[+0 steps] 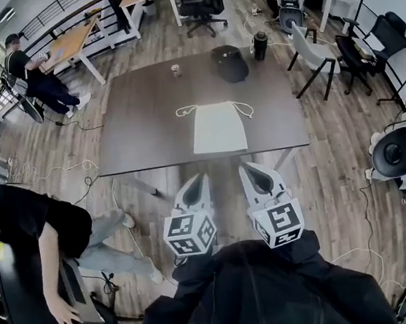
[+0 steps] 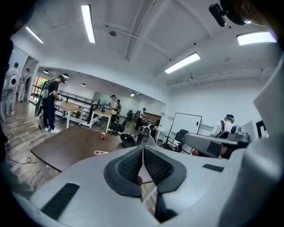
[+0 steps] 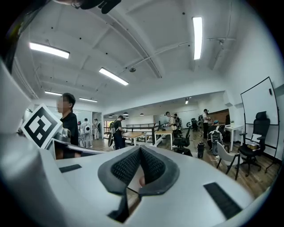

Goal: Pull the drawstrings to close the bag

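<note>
A pale cloth drawstring bag lies flat on the dark table, its mouth at the far side. A white cord loop trails left of the mouth and another cord to the right. Both grippers hover short of the table's near edge, apart from the bag. My left gripper is shut with nothing in it, and its pads meet. My right gripper is shut and empty too, jaws pressed together. In the left gripper view the cord loop shows small on the table.
A black cap, a dark bottle and a small cup stand at the table's far edge. A white chair is at the right. A seated person is at the near left. Other desks and people stand further back.
</note>
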Motion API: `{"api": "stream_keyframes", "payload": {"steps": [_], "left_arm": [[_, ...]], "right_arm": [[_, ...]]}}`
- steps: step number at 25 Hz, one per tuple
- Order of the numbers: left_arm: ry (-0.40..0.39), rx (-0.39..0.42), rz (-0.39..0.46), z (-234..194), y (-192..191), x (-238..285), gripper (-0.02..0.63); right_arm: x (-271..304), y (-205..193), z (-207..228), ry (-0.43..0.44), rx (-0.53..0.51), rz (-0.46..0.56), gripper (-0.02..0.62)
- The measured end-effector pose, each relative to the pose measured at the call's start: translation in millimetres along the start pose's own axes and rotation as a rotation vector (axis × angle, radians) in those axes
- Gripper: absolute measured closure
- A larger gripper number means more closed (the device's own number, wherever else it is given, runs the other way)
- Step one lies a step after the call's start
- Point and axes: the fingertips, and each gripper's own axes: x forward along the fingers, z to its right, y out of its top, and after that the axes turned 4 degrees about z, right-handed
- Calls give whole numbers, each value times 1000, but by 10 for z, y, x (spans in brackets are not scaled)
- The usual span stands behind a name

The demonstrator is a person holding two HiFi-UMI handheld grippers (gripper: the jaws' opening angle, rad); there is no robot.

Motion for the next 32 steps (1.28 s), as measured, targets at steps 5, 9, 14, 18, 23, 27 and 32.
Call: {"api": "stream_keyframes", "payload": {"steps": [5, 9, 14, 18, 23, 27, 32], "left_arm": [[7, -3, -10, 80, -73, 158, 566], [6, -6, -17, 183, -125, 267, 566], [19, -18, -27, 307, -250, 427, 566], [30, -22, -47, 349, -408, 576, 566], [55, -42, -66, 236, -519, 742, 566], [58, -56, -75, -51, -516, 949, 566], [43, -68, -74, -594, -343, 1482, 566]], "right_arm": [[5, -68, 131, 20, 0, -13, 574], [-10, -122, 232, 36, -2, -27, 574], [-72, -245, 412, 57, -3, -56, 574], [-55, -416, 590, 63, 8, -80, 574], [120, -560, 676, 87, 18, -108, 574], [446, -674, 656, 96, 9, -131, 573], [1130, -761, 795, 65, -6, -147, 573]]}}
